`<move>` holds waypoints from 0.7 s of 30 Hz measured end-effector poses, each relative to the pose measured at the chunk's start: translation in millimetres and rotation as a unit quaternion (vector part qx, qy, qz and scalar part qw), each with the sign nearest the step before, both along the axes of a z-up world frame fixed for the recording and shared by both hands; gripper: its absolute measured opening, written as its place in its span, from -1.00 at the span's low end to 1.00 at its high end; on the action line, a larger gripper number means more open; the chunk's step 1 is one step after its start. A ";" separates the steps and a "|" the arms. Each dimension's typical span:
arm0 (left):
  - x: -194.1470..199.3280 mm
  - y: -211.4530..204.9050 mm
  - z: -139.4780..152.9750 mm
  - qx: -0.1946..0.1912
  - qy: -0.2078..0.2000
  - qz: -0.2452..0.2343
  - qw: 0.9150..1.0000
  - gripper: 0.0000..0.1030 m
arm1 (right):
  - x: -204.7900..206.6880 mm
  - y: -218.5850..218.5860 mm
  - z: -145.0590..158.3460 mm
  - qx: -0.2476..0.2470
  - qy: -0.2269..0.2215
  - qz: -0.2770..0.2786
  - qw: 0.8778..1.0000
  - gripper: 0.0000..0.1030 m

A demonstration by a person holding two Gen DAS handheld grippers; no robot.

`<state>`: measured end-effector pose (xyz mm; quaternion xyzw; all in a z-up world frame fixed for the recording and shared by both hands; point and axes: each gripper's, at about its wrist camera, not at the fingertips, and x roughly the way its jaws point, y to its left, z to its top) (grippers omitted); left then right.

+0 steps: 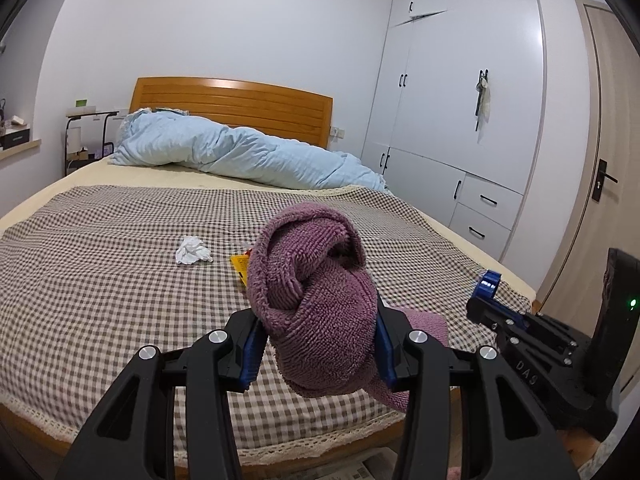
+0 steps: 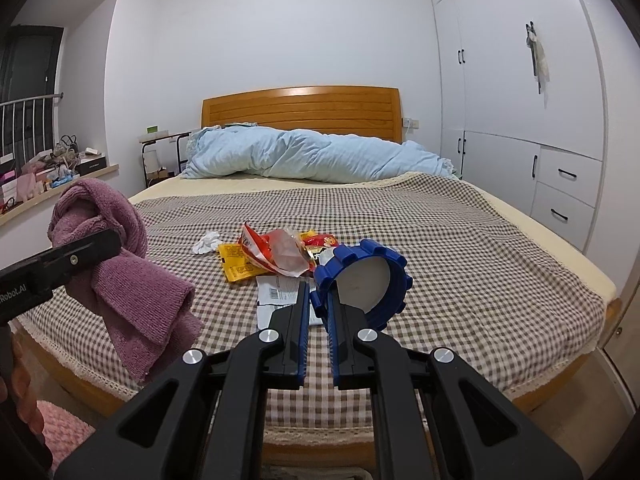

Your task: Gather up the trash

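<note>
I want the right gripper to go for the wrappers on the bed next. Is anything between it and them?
Yes. The right gripper is shut on a blue ridged ring, which sits directly in front of its jaws, between them and the red and yellow wrappers on the checked bedspread. The bed around the wrappers is otherwise unobstructed.

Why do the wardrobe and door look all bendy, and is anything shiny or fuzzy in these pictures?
Left wrist view: the fisheye lens bows the white wardrobe and the door, the corners go dark, and lamp glare streaks the wooden headboard. Right wrist view: the same bending and glare show, the picture is sharp, only the hand at the left edge looks blurry.
</note>
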<state>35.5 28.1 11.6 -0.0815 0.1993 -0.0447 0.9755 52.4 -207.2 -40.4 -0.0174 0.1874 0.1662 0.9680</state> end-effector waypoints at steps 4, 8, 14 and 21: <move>-6.2 -0.9 -4.0 0.002 0.005 0.000 1.000 -0.17 | -8.4 -2.2 0.4 -0.002 -0.003 -0.001 1.000 -0.83; -13.9 -0.1 -5.6 0.003 0.006 0.000 1.000 -0.17 | -16.6 -4.3 -2.6 -0.006 -0.003 -0.002 1.000 -0.83; -26.3 -4.7 -6.6 0.006 0.005 -0.007 1.000 -0.17 | -26.4 -8.7 -8.1 -0.010 0.002 -0.002 1.000 -0.83; -38.1 -13.3 -11.8 0.012 0.009 -0.021 1.000 -0.17 | -37.2 -15.4 -14.4 -0.013 0.009 -0.001 1.000 -0.83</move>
